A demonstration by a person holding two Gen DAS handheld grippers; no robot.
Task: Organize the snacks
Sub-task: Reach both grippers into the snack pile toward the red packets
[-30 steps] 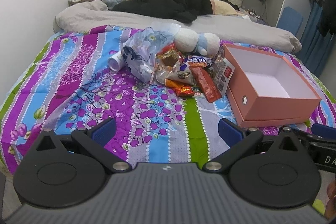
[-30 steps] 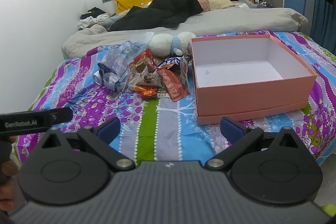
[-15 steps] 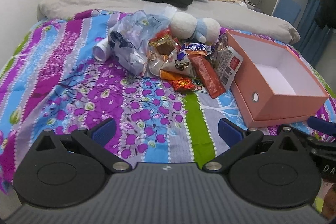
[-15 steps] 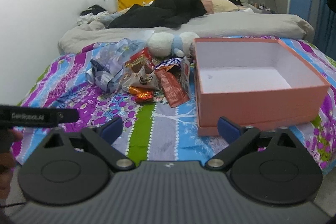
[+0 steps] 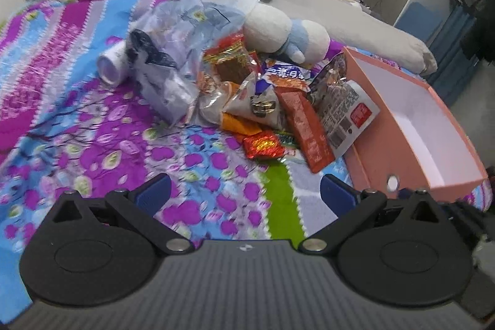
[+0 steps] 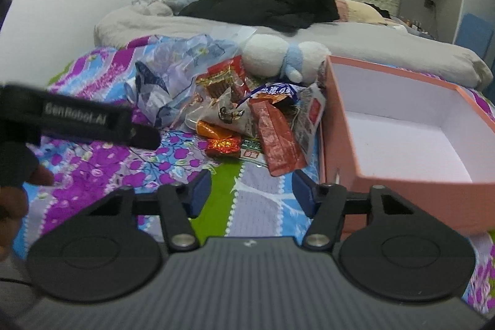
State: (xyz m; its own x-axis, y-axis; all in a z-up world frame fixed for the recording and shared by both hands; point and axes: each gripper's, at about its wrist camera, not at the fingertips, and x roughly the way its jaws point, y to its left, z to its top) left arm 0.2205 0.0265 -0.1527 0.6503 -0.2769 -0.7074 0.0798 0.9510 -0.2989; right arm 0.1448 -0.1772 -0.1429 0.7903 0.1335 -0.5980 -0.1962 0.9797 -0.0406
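On the bed, a floral purple, blue and green striped bedspread carries everything. An open pink cardboard box with a white interior sits at the right. Just left of it, touching its wall, lies a heap of crinkly foil snack packets, with a long red packet nearest. Both the left gripper and right gripper hover short of the pile, fingers spread apart, grasping nothing.

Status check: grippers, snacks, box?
Left gripper and right gripper open, empty. Snack pile untouched beside empty pink box. Plush toy behind pile.
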